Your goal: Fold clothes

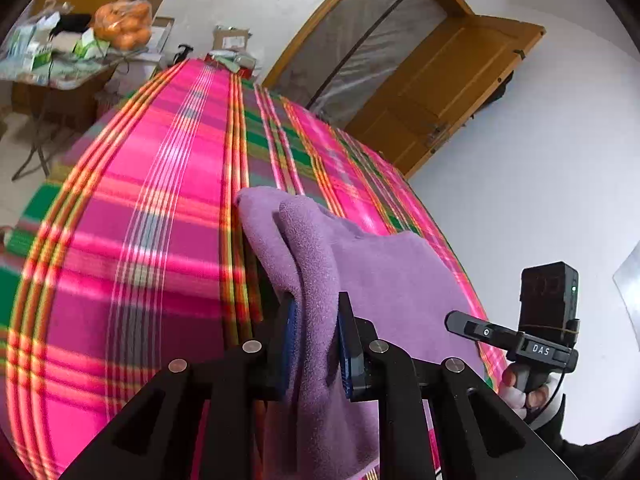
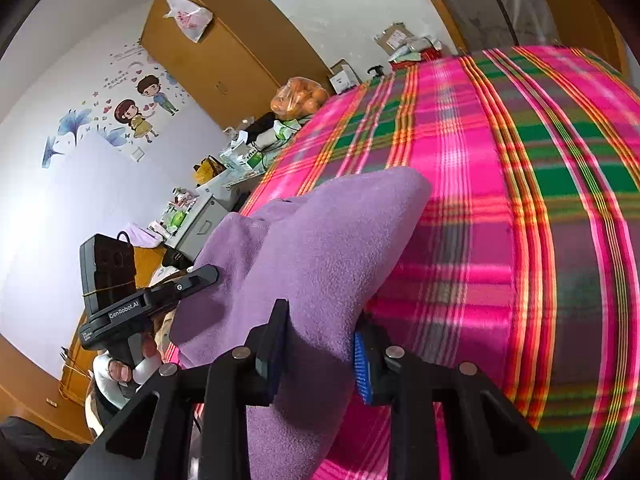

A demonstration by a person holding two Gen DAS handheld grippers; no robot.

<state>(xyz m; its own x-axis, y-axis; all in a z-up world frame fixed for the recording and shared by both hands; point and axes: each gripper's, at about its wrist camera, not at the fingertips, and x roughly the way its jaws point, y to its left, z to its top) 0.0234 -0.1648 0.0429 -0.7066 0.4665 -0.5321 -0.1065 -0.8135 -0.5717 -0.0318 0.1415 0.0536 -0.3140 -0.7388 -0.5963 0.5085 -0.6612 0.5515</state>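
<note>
A purple fleece garment (image 1: 380, 272) lies partly lifted over a bed with a pink, green and orange plaid cover (image 1: 160, 208). My left gripper (image 1: 316, 344) is shut on a bunched fold of it, the blue pads pressing the cloth from both sides. In the right wrist view the same purple garment (image 2: 320, 240) rises in a peak, and my right gripper (image 2: 320, 356) is shut on another thick fold. Each view shows the other gripper held by a hand: the right gripper (image 1: 460, 322) at lower right, the left gripper (image 2: 210, 274) at lower left, both touching the cloth.
A side table (image 1: 52, 76) with boxes and a bag of oranges (image 1: 124, 24) stands beyond the bed's far left corner. A wooden door (image 1: 452, 84) hangs ajar at the back right. The plaid bed cover (image 2: 520, 200) stretches wide to the right. A wardrobe (image 2: 224, 60) lines the wall.
</note>
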